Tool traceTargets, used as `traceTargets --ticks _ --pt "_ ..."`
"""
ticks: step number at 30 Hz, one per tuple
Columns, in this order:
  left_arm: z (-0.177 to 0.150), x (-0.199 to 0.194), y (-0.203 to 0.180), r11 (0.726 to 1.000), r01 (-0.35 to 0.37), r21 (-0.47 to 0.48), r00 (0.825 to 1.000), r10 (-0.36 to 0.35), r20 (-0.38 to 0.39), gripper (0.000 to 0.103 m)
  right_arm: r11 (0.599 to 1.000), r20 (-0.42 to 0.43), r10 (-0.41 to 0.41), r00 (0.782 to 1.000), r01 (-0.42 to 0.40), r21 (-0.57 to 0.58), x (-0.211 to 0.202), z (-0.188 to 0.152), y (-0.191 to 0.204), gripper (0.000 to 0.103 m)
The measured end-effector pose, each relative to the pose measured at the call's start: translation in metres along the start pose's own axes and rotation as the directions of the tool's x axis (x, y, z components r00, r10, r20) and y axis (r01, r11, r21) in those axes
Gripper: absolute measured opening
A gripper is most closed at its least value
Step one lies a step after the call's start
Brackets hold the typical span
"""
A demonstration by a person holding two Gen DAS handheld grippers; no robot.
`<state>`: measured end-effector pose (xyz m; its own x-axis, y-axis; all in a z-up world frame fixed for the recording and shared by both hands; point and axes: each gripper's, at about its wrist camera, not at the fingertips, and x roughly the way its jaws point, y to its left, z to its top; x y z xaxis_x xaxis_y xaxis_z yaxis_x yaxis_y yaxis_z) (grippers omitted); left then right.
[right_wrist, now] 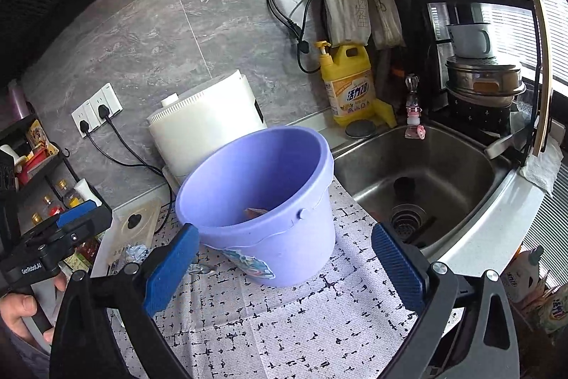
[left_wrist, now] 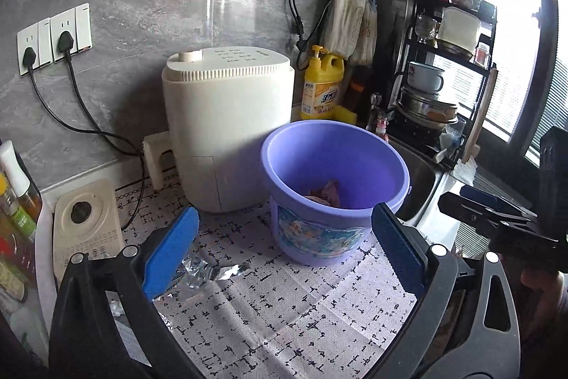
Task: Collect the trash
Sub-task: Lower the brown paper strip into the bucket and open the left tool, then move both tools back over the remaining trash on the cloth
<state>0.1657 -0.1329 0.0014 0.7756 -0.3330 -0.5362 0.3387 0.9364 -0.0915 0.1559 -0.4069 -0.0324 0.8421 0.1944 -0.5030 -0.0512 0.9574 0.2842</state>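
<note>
I am holding both grippers over a kitchen surface (left_wrist: pixel 284 318) covered by a white mat with black dashes. My left gripper (left_wrist: pixel 284 254) is standing with its blue fingers (left_wrist: pixel 170 251) spread wide, holding nothing. My right gripper (right_wrist: pixel 284 269) is also spread wide and empty.

A lilac plastic bucket (left_wrist: pixel 333 187) is sitting upright on the mat, just ahead of both grippers, with a pinkish scrap (left_wrist: pixel 328 192) already lying at its bottom. A crumpled piece of foil (left_wrist: pixel 202 272) is lying on the mat at the near left, just beside my left finger and left of the bucket.

To do this step well, I am judging that I should centre the left fingers around the foil, lower until they nearly touch the mat, and close gently, since foil crushes and may slip.
</note>
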Motion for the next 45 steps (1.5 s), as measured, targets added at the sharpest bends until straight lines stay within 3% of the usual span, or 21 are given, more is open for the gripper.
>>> traceTargets --ticks 6,15,21,24,34,37,41,45 --pt "-0.018 -0.038 0.033 0.99 -0.118 -0.076 0.992 0.12 0.029 0.097 0.995 -0.022 0.063 0.998 -0.064 -0.075 0.003 -0.006 0.035 0.095" --pt "-0.057 -0.079 0.07 0.951 -0.265 -0.159 0.962 0.272 0.022 0.097 0.971 -0.066 0.144 0.987 -0.154 -0.183 0.007 -0.027 0.083 0.095" --pt "-0.084 -0.1 0.09 0.933 -0.272 -0.236 0.96 0.28 0.0 0.097 0.955 -0.103 0.17 0.98 -0.189 -0.228 0.014 -0.037 0.106 0.095" --pt "-0.096 -0.108 0.097 0.913 -0.319 -0.253 0.946 0.325 -0.02 0.097 0.944 -0.132 0.196 0.972 -0.223 -0.243 0.019 -0.041 0.117 0.095" --pt "-0.125 -0.133 0.126 0.854 -0.375 -0.359 0.921 0.387 -0.042 0.097 0.9 -0.212 0.257 0.943 -0.314 -0.304 0.034 -0.058 0.156 0.095" --pt "-0.133 -0.133 0.132 0.829 -0.41 -0.38 0.905 0.422 -0.057 0.097 0.878 -0.235 0.284 0.93 -0.35 -0.325 0.036 -0.062 0.167 0.095" --pt "-0.141 -0.124 0.14 0.821 -0.408 -0.399 0.908 0.409 -0.085 0.097 0.851 -0.265 0.285 0.921 -0.37 -0.372 0.042 -0.07 0.179 0.095" --pt "-0.144 -0.11 0.144 0.817 -0.413 -0.403 0.908 0.404 -0.111 0.097 0.85 -0.303 0.272 0.913 -0.376 -0.37 0.055 -0.075 0.182 0.095"
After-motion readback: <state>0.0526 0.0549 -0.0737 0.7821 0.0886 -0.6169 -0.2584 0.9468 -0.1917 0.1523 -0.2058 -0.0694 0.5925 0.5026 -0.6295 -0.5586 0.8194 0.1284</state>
